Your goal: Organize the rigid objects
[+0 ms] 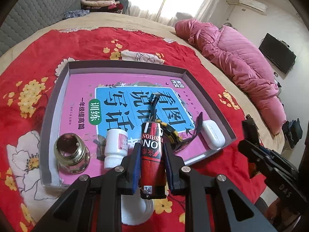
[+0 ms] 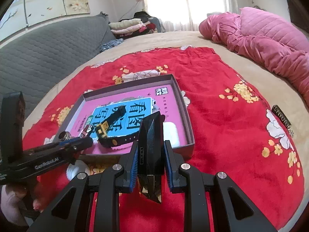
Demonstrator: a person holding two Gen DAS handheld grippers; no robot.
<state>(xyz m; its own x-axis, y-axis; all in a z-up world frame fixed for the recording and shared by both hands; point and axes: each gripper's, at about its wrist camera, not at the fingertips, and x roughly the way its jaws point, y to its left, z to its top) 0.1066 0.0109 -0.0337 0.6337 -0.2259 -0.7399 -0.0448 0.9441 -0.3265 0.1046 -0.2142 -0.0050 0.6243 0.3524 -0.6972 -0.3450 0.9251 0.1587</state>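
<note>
While the red floral blanket (image 1: 173, 44) covers the bed, a shallow grey box (image 1: 58, 89) is seen lying on it, lined with a pink and blue book cover (image 1: 81, 89). The left gripper (image 1: 151, 152) is closed tight on a red and black cylindrical can (image 1: 152, 154), which is held just over the box's near edge. Inside the box, a glass jar (image 1: 71, 152) is stood in the near left corner, with a white pill bottle (image 1: 115, 145) lying just beside it. A watch with a yellow toy-like face (image 2: 103, 130) is laid across the middle, and a white earbud case (image 1: 213, 135) is placed at the near right corner. The right gripper (image 2: 150, 154) is clamped on a dark faceted angular object (image 2: 150, 145), held above the blanket at the box's near right side. A white ribbed item (image 1: 135, 210) is partly hidden under the left gripper. A pink quilt (image 1: 241, 61) is bundled at the far right.
</note>
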